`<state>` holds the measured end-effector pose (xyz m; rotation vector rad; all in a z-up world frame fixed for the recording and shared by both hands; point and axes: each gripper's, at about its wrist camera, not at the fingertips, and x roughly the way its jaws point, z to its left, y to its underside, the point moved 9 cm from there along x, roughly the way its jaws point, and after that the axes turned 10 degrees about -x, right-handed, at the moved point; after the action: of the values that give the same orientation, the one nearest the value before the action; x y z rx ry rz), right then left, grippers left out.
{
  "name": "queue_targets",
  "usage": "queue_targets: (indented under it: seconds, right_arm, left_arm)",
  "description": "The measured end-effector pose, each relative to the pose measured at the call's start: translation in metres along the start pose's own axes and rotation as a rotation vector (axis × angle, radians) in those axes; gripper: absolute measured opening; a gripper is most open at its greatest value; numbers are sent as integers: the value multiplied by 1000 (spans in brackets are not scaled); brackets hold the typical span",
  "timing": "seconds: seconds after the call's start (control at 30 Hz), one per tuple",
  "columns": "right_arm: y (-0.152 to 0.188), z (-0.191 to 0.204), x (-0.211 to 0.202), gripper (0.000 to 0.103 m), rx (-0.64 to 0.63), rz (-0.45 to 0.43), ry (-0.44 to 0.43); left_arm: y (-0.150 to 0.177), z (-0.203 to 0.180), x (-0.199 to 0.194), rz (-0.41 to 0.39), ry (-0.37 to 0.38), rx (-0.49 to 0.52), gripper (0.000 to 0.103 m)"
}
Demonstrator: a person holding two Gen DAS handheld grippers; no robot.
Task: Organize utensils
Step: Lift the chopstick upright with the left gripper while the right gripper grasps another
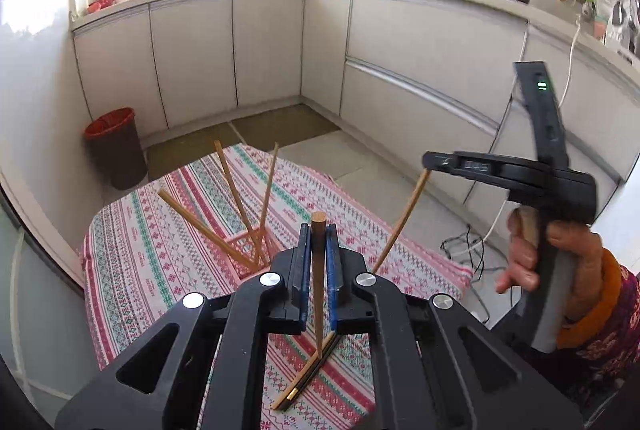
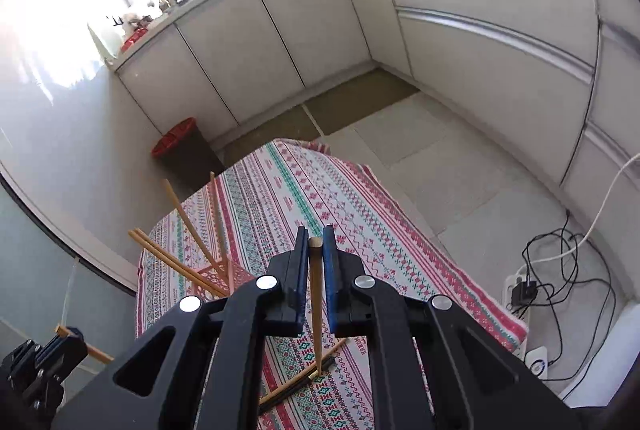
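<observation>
two chopsticks up, several more on the cloth

left gripper [image 1: 319, 230] is closed on a round brown wooden chopstick [image 1: 319, 270]; right gripper [image 2: 316, 242] pinches a thin tan wooden chopstick [image 2: 316, 310], both above the striped patterned tablecloth [image 1: 160, 250]. the pink plastic lattice basket [image 2: 224, 274] already has several sticks leaning out. risk, i'd judge: a loose pinch lets a stick swivel, or bumping those leaning sticks tips the basket.
</observation>
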<state>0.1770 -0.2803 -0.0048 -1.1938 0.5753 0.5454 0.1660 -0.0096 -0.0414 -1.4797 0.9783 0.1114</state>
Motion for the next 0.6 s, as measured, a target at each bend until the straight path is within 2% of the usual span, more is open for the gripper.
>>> queue_targets:
  seconds: [0.13, 0.33, 0.5, 0.6]
  right_arm:
    - [-46, 12, -44, 7, -21, -108, -44]
    - [-110, 49, -79, 8, -69, -232, -126]
    - [-130, 78, -69, 8, -93, -258, -174]
    - [-128, 90, -50, 8, -106, -227, -196]
  left_arm:
    - [-29, 10, -18, -74, -9, -62, 6]
    - [-85, 35, -40, -208, -66, -169, 6]
    - [-109, 51, -34, -244, -106, -215, 6]
    - [-105, 65, -8, -216, -128, -245, 6]
